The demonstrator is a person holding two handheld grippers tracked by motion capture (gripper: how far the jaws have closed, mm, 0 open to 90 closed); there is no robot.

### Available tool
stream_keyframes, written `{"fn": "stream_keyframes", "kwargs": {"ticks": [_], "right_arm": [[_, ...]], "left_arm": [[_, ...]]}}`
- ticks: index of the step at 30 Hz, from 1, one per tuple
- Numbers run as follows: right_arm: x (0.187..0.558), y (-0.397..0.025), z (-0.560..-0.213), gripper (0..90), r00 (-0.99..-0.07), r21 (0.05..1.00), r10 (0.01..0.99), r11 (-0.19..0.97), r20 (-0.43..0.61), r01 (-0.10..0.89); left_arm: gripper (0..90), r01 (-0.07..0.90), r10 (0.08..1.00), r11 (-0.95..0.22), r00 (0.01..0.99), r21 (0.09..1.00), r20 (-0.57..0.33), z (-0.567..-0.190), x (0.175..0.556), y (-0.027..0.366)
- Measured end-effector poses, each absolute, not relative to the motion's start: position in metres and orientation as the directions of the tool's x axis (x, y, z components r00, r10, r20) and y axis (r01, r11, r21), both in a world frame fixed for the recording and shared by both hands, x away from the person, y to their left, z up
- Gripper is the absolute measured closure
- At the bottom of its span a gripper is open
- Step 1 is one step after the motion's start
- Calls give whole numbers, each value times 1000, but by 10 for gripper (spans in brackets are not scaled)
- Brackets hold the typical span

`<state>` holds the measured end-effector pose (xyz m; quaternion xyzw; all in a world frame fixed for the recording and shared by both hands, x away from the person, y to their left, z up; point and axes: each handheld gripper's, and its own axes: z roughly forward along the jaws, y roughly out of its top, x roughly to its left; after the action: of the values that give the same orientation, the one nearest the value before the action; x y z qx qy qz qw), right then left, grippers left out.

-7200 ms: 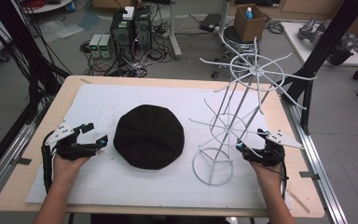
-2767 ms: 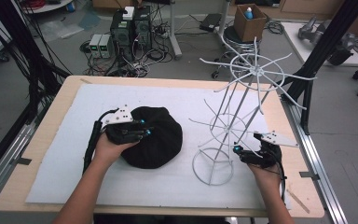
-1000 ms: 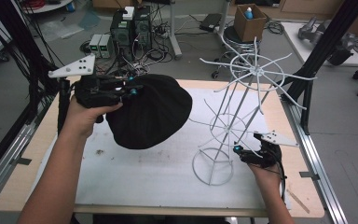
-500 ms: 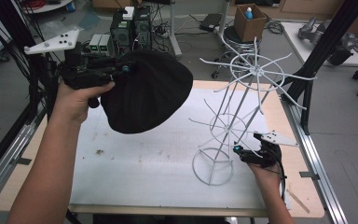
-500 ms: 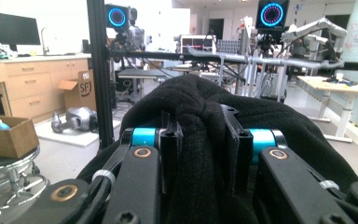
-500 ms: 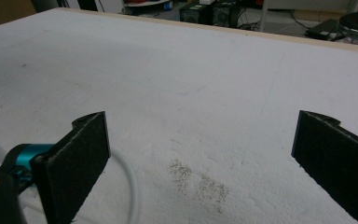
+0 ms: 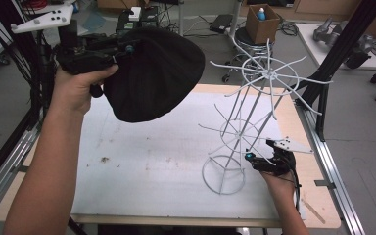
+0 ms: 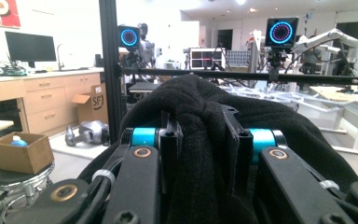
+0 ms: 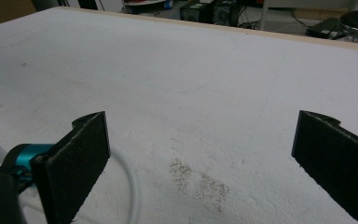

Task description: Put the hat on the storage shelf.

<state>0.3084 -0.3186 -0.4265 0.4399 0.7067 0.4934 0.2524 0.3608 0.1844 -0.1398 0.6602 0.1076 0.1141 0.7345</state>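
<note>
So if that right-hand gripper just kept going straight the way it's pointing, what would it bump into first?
Probably the white stand's base ring: it curves just past one jaw of the right gripper, whose jaws stand wide open. Straight down the middle, the white table cover looks free, though depth is hard to judge.

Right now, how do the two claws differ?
The left claw is raised high above the table, while the right claw sits low beside the white wire rack. The left is shut on the black hat; the right is wide open and holds nothing. Both have black jaws.
</note>
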Motion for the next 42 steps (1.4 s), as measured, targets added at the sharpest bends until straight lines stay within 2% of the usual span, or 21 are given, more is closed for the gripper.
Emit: {"fn": "stream_keyframes", "kwargs": {"ticks": [22, 42], "right_arm": [[308, -319, -427, 34, -486, 917, 870, 128, 78, 377], [309, -318, -427, 34, -490, 915, 869, 137, 74, 380]], "left_arm": [[723, -84, 305, 125, 951, 989, 43, -95, 359, 152], [716, -37, 271, 118, 962, 992, 4, -127, 359, 130]]}}
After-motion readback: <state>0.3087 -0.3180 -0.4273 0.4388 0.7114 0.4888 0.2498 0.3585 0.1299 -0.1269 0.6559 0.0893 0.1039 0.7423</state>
